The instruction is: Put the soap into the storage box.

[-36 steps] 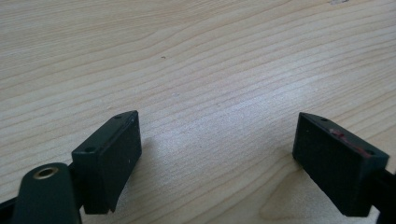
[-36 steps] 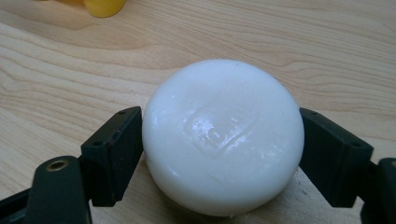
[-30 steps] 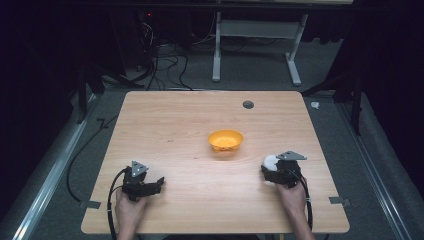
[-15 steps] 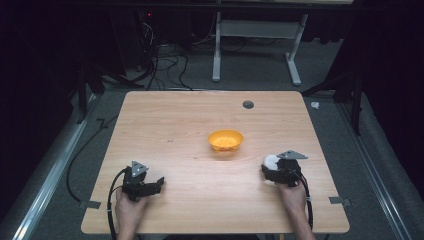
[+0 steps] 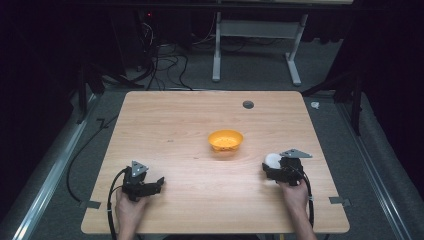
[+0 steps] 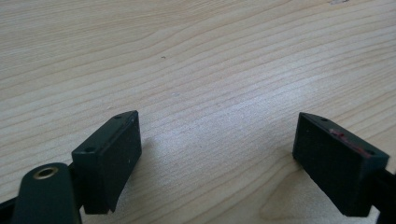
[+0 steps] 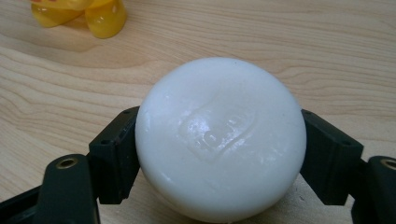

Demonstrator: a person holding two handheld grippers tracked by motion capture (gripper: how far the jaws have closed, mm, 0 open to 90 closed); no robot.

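Note:
A round white soap bar (image 7: 220, 140) sits between the two black jaws of my right gripper (image 7: 219, 154), which is shut on it just above the wood. From above, the soap (image 5: 273, 160) shows as a white disc at the front of the right gripper (image 5: 272, 170), near the table's front right. An orange bowl (image 5: 225, 140) stands at mid-table, left of and beyond the soap; its yellow-orange base (image 7: 79, 14) appears at the top left of the right gripper view. My left gripper (image 5: 159, 183) rests at the front left, its jaws (image 6: 217, 158) wide open over bare wood.
The wooden table (image 5: 170, 125) has a small round grey cap (image 5: 248, 104) near its far edge. Cables trail off the left side toward the floor. Tape tabs mark the front corners.

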